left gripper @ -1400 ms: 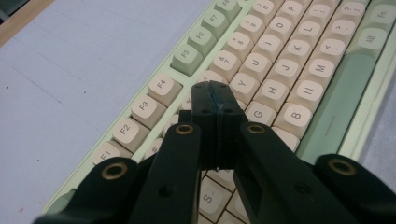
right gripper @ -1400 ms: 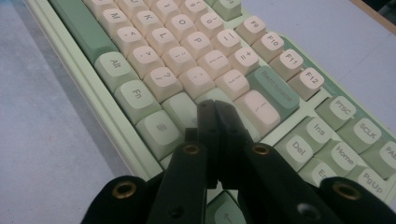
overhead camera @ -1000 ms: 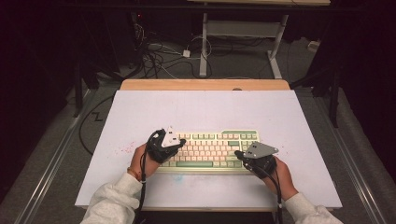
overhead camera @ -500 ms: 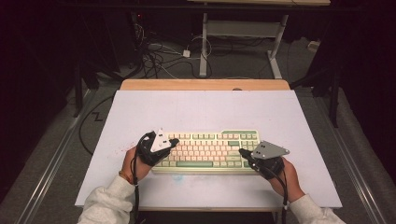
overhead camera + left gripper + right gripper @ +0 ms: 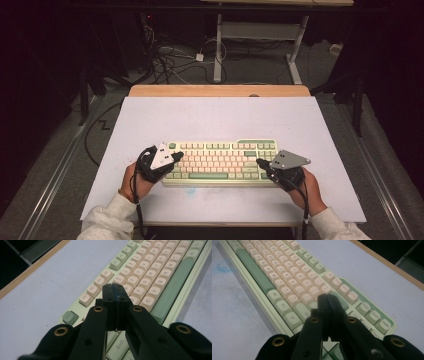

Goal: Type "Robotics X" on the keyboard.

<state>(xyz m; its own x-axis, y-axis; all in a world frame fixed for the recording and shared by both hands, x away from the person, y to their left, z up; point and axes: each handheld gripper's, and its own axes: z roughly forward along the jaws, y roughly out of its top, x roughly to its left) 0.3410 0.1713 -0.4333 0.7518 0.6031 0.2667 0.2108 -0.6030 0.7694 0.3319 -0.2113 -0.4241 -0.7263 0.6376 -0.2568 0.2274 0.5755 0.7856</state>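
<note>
A green and cream keyboard (image 5: pixel 220 161) lies on the white mat, near the front edge. My left gripper (image 5: pixel 176 156) is at the keyboard's left end, jaws shut with nothing between them. In the left gripper view the joined tips (image 5: pixel 114 288) hover over the letter keys of the keyboard (image 5: pixel 160 272). My right gripper (image 5: pixel 260 163) is at the keyboard's right end, also shut and empty. In the right gripper view its tips (image 5: pixel 327 297) sit above the keys near the right shift of the keyboard (image 5: pixel 287 277). Whether either tip touches a key I cannot tell.
The white mat (image 5: pixel 215 120) covers a wooden table whose far edge (image 5: pixel 220 91) shows behind it. Cables (image 5: pixel 170 60) and a metal stand (image 5: pixel 260 35) are on the dark floor beyond. Bare mat lies behind and beside the keyboard.
My left gripper has slid left, from over the keyboard's left keys to its left end. The right gripper has barely shifted. Both stay shut.
</note>
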